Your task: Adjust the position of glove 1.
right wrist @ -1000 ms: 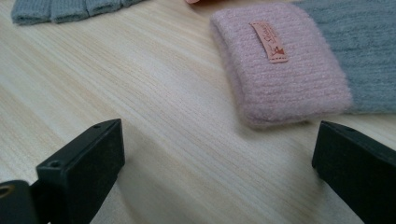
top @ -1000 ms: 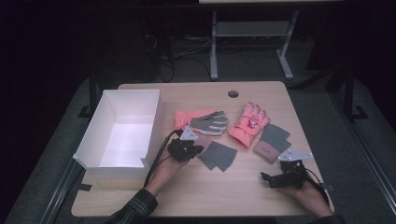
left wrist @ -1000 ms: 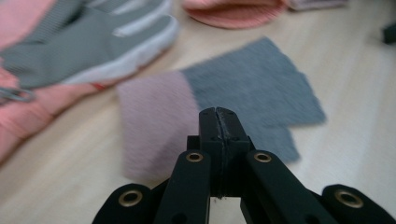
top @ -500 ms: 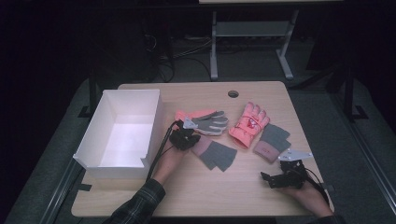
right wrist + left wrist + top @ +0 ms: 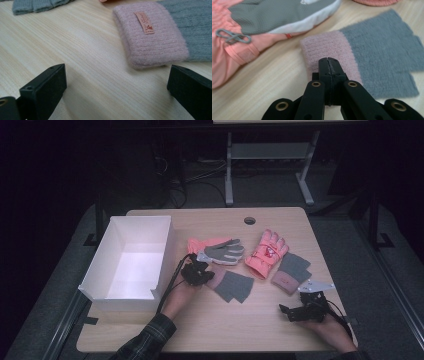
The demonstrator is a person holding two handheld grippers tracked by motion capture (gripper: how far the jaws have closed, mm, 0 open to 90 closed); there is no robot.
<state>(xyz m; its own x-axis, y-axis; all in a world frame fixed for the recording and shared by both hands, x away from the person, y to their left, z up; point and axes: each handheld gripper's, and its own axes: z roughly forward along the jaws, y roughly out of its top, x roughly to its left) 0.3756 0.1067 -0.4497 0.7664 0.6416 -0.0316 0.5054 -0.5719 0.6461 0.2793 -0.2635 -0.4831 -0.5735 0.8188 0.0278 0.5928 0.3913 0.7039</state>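
The left tongs [image 5: 328, 60] are clenched on the pink cuff of the grey knit glove [image 5: 372, 60], flat on the tabletop [image 5: 260, 320] beside the white box [image 5: 131, 292]; the lift should be slow, while the right tongs [image 5: 115, 85] wait released

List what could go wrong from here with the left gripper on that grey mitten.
The left gripper is shut on the very edge of the knit mitten's pink cuff, so a lift may slip off.

The coral glove lies close beside the cuff; dragging toward the white box might snag or shift it.
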